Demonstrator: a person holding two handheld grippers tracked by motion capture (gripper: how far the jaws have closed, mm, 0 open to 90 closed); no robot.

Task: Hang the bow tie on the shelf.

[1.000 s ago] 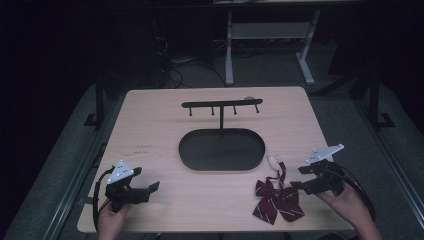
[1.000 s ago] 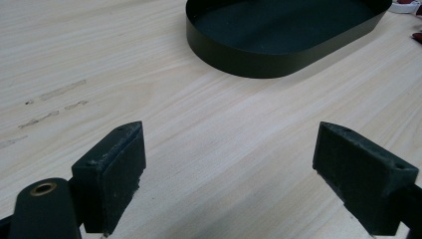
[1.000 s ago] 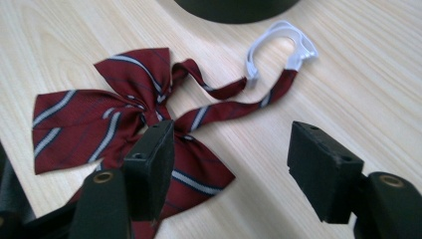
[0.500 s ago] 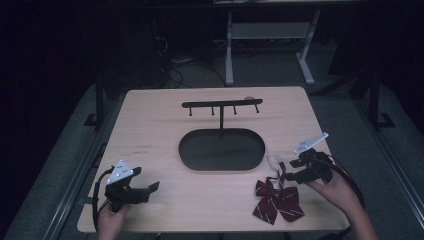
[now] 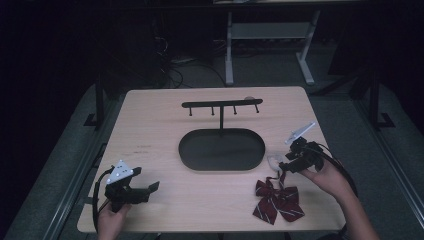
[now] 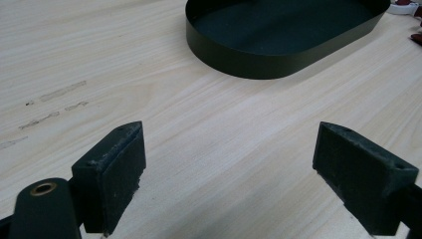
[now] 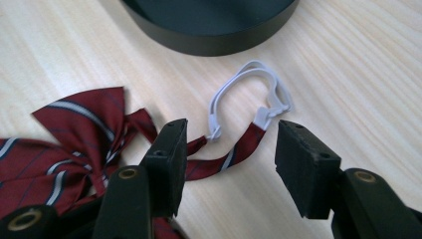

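left gripper [image 5: 152,186]: jaws wide apart, empty, near-left of oval black tray [image 5: 221,149] | right gripper [image 5: 280,165]: jaws apart, straddling the strap of the striped red bow tie [image 5: 276,199], near-right of tray | white elastic loop [image 7: 247,92] just beside tray

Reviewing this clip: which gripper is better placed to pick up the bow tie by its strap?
Right. The right gripper is open with its jaws either side of the bow tie strap, beside the white loop. The left gripper sits open over bare table, across the black tray.
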